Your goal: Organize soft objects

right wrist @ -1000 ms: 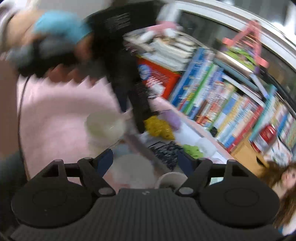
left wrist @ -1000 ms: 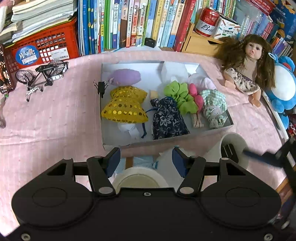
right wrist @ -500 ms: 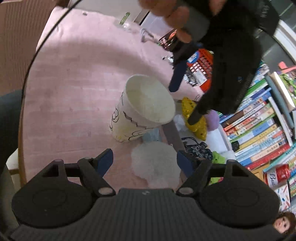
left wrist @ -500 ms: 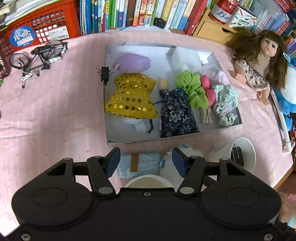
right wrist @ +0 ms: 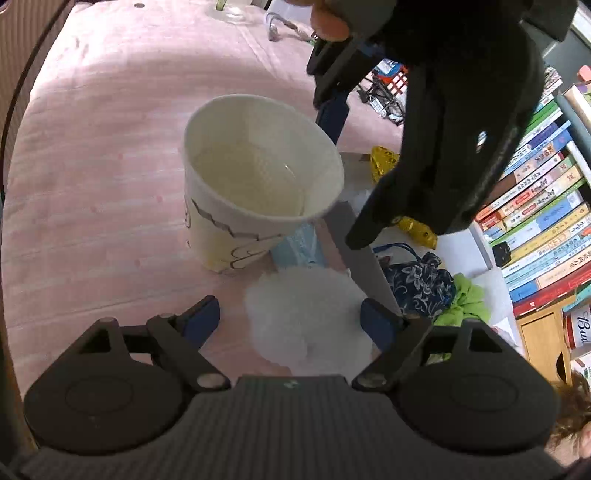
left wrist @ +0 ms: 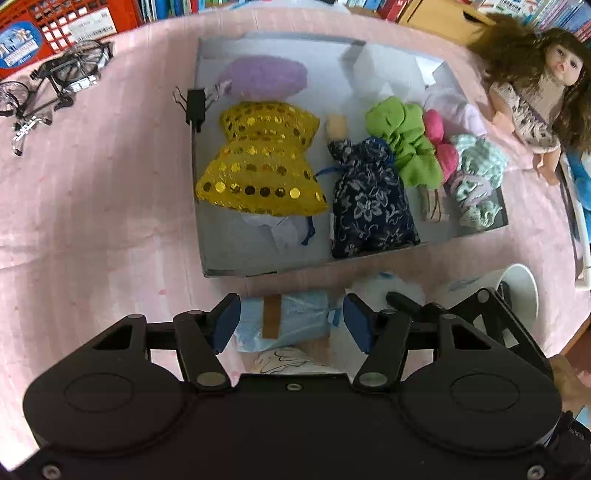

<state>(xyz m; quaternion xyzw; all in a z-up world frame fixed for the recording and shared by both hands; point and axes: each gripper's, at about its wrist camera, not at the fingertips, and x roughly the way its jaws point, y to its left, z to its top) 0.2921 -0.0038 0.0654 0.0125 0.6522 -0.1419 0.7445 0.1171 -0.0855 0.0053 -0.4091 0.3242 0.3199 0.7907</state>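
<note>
My left gripper (left wrist: 291, 325) points down at the pink tablecloth, jaws open. A light blue cloth (left wrist: 295, 317) with a brown strip lies between its fingers, untouched. My right gripper (right wrist: 290, 319) hangs low over a white fluffy piece (right wrist: 306, 325) beside the cloth. Its jaws are opening, and the fluffy piece sits between the pads without being pressed. Behind them a grey box (left wrist: 258, 267) holds a yellow sequin dress (left wrist: 258, 166), a purple pouch (left wrist: 266, 75), a navy floral pouch (left wrist: 369, 203), a green scrunchie (left wrist: 406, 144) and teal and pink pieces.
A paper cup (right wrist: 258, 192) stands upright right next to the blue cloth. A second white cup (left wrist: 521, 295) sits at the right table edge. A doll (left wrist: 535, 99), a toy bicycle (left wrist: 55, 81), a red crate (left wrist: 55, 22) and rows of books (right wrist: 535, 221) line the back.
Both grippers have come down and tilted toward the table in front of the box. The blue cloth now lies between the left fingers, the white fluffy piece between the right ones.
</note>
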